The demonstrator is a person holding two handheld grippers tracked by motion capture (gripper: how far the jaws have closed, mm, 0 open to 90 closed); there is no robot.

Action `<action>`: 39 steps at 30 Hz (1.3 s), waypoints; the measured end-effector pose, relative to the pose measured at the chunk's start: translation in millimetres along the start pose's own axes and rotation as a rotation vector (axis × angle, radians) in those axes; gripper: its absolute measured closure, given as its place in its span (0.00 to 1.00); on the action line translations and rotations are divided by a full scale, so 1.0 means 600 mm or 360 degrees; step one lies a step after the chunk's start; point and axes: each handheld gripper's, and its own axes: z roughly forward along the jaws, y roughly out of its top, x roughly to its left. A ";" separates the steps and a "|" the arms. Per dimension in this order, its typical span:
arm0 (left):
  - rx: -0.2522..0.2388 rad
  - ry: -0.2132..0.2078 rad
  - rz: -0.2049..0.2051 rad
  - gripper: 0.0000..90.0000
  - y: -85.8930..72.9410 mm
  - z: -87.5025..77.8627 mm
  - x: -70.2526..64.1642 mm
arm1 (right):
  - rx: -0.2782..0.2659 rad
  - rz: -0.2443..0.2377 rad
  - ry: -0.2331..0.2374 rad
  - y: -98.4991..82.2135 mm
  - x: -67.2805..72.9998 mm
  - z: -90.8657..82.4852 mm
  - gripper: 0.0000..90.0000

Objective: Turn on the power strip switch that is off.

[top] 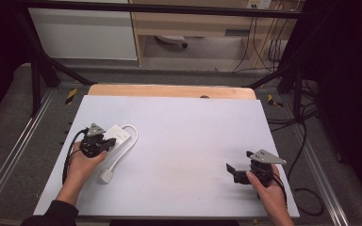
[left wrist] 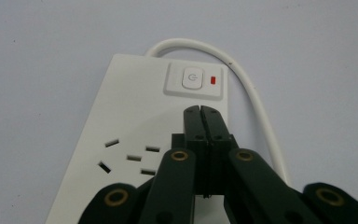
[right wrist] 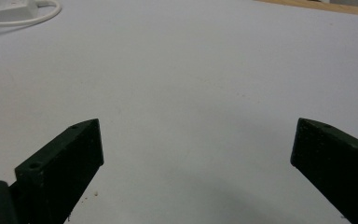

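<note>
A white power strip (top: 119, 133) lies on the left of the white board (top: 188, 141), and its cable loops round to a white plug (top: 106, 176). My left gripper (top: 104, 142) is over the strip with its jaws shut and nothing between them. In the left gripper view the left gripper (left wrist: 200, 110) has its tips just short of the power strip's (left wrist: 135, 107) switch button (left wrist: 192, 78), beside a lit red indicator (left wrist: 213, 80). Whether the tips touch the casing I cannot tell. My right gripper (top: 240, 161) rests low at the right, open and empty, also the right gripper (right wrist: 196, 149).
The sockets (left wrist: 130, 158) sit left of the shut jaws. The cable (left wrist: 256, 93) curves past on the right. A wooden strip (top: 169, 91) edges the board's far side, and black frame bars (top: 42, 66) stand around the table. The power strip (right wrist: 4, 11) is far off.
</note>
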 end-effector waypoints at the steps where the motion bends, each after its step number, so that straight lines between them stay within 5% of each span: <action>1: 0.0000 -0.0002 -0.0003 1.00 0.000 0.000 0.001 | 0.0000 0.0003 -0.0001 0.000 0.000 0.000 0.03; 39: 0.0020 0.0010 -0.0011 1.00 0.000 0.003 0.004 | 0.0000 -0.0002 -0.0001 0.000 0.000 0.000 0.03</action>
